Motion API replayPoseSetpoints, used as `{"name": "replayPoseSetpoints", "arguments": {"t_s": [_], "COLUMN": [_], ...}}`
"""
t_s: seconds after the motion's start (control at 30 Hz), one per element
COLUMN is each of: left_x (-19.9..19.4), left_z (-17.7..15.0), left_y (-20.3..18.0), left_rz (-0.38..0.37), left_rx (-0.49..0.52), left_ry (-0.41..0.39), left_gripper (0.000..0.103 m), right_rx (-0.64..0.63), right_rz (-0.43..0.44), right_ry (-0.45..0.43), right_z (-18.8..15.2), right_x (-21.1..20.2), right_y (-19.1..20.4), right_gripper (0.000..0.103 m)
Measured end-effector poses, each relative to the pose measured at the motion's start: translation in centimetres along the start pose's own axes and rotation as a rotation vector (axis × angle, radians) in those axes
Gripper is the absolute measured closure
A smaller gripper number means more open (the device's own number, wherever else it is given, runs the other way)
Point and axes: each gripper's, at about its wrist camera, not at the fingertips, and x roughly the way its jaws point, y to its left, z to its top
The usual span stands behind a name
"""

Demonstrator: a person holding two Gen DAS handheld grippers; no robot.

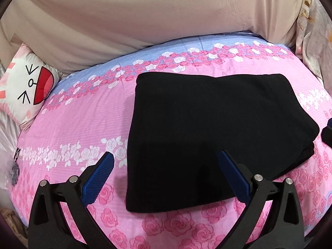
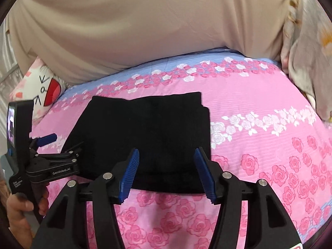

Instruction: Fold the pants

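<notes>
Black fabric sits folded into a compact, near-square stack on the bed: the pants (image 1: 217, 132) lie flat on the pink rose-printed bedspread (image 1: 68, 124), with a cartoon pillow (image 1: 27, 83) off at about ten o'clock against the beige headboard cover (image 1: 145, 20).

Going left to right, the left claw (image 1: 166, 161) hangs above the stack's near edge at six o'clock, its blue pads spread wide with nothing between them that they press on. A hand (image 2: 18, 207) grips its handle, seen from the right wrist view. The right claw (image 2: 167, 157) stands over the near right part of the stack, jaws parted and clear of the cloth; it holds nothing.

To my eye the folding is essentially finished: the layers look stacked, and both claws are free of the cloth. Only a slight stagger shows at the right edge, around three o'clock. If anything remains, it would call for a light nudge to square that edge, or simply drawing both claws away without catching the top layer.
</notes>
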Motion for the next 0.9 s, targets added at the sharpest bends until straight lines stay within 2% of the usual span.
{"name": "replayPoseSetpoints", "arguments": {"t_s": [0.1, 0.2, 0.43, 0.7, 0.9], "left_x": [-0.6, -0.5, -0.2, -0.9, -0.6], "left_z": [-0.7, -1.6, -3.3, -3.8, -3.5], "left_y": [0.7, 2.2, 3.3, 2.6, 3.0], "left_rz": [-0.004, -0.056, -0.047, -0.054, -0.088], "left_rx": [-0.023, -0.068, -0.086, -0.070, -0.086], "left_ry": [0.003, 0.033, 0.070, 0.063, 0.072], "left_gripper": [0.005, 0.005, 0.005, 0.005, 0.005], "right_rx": [-0.003, 0.020, 0.002, -0.022, 0.002], "right_rz": [-0.001, -0.010, -0.011, 0.014, -0.025], "right_ry": [0.024, 0.033, 0.030, 0.045, 0.027], "right_z": [-0.6, -1.2, -1.6, -2.2, -1.7], "right_x": [0.2, 0.2, -0.3, 0.0, -0.5], "right_y": [0.1, -0.7, -0.2, 1.3, 0.1], "right_gripper": [0.040, 0.033, 0.033, 0.032, 0.027]}}
